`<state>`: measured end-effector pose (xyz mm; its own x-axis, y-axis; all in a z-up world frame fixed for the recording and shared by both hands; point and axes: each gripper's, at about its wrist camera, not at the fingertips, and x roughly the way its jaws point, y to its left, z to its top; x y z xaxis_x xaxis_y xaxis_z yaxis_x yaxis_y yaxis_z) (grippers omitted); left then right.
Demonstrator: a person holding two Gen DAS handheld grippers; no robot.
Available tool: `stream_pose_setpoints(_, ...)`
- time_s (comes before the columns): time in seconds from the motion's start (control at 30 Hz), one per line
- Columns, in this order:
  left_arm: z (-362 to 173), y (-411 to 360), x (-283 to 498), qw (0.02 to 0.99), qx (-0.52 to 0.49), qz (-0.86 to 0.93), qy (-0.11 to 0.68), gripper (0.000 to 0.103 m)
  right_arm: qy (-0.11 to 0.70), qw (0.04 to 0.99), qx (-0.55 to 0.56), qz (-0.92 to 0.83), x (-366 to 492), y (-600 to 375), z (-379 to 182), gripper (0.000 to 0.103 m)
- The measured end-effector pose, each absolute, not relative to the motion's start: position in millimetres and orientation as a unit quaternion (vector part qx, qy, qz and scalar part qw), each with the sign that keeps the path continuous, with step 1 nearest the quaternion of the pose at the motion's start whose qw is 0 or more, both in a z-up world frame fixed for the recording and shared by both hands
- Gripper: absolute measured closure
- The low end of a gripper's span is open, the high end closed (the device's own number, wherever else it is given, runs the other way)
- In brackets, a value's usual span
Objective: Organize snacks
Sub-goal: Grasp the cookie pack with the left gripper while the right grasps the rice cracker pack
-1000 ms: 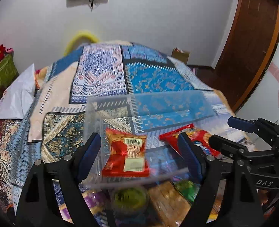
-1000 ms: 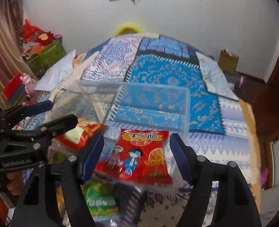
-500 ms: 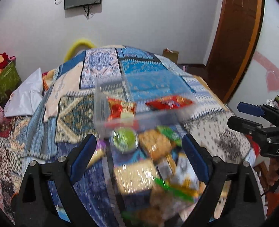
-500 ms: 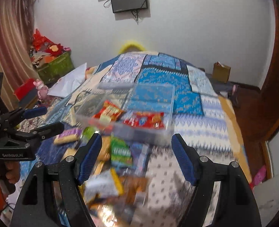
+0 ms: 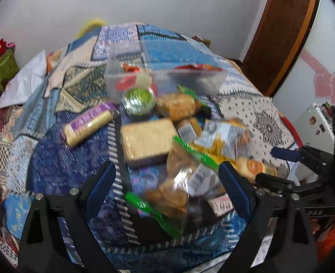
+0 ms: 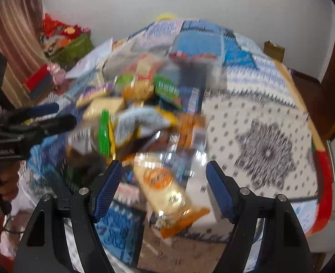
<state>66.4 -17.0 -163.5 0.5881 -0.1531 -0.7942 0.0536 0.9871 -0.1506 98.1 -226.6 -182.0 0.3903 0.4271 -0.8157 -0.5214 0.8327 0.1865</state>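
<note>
hovering over a heap of snacks [image 5: 181, 136] on the patterned bed [image 5: 60, 166], the left gripper [image 5: 167, 182] stands wide with nothing pressed between its blue pads, above a clear bag of crackers [image 5: 169, 191]. the right gripper [image 6: 162, 182] also gapes empty over a yellow-orange packet [image 6: 167, 193]. a clear plastic box [image 5: 162, 79] with two red packets sits just beyond the heap.

A blue patchwork bedspread [image 5: 60, 163] covers the bed. A white pillow [image 5: 24, 84] lies beside a green woven basket [image 6: 73, 47]. A brown wooden door [image 5: 281, 29] stands behind.
</note>
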Motion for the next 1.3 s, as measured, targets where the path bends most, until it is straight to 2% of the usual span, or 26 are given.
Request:
stream_pose_setpoints(0.1,-173,-22,63,0.885,-0.057,-0.070,0.458,0.010,0.481,0.827,-0.057,0.286,93,-227,-193,0.037)
stream_pose_setpoints(0.17,-178,-26,63,0.882,-0.053,-0.073,0.462,0.010,0.489,0.821,-0.061,0.287,94,-225,-198,0.052)
stream_pose_setpoints(0.23,-182,-28,64,0.881,-0.053,-0.074,0.465,0.011,0.494,0.818,-0.060,0.289,93,-225,-203,0.056)
stream_pose_setpoints(0.43,-192,-28,67,0.876,-0.067,-0.084,0.471,0.022,0.488,0.821,-0.069,0.287,91,-222,-204,0.066)
stream_pose_setpoints(0.53,-193,-29,64,0.879,-0.059,-0.086,0.465,0.026,0.486,0.823,-0.056,0.288,92,-223,-201,0.069)
stream_pose_setpoints(0.63,-193,-29,61,0.882,-0.052,-0.088,0.460,0.035,0.478,0.827,-0.050,0.290,91,-223,-193,0.071)
stream_pose_setpoints(0.7,-193,-27,61,0.882,-0.059,-0.091,0.460,0.050,0.469,0.832,-0.052,0.292,89,-221,-187,0.072)
stream_pose_setpoints(0.8,-190,-22,60,0.882,-0.069,-0.096,0.456,0.062,0.458,0.837,-0.052,0.296,87,-219,-178,0.072)
stream_pose_setpoints(0.97,-181,-20,56,0.889,-0.070,-0.089,0.443,0.066,0.446,0.842,-0.049,0.300,86,-218,-167,0.072)
stream_pose_setpoints(1.3,-141,-11,57,0.916,-0.071,-0.070,0.389,0.066,0.407,0.857,-0.033,0.315,85,-217,-134,0.072)
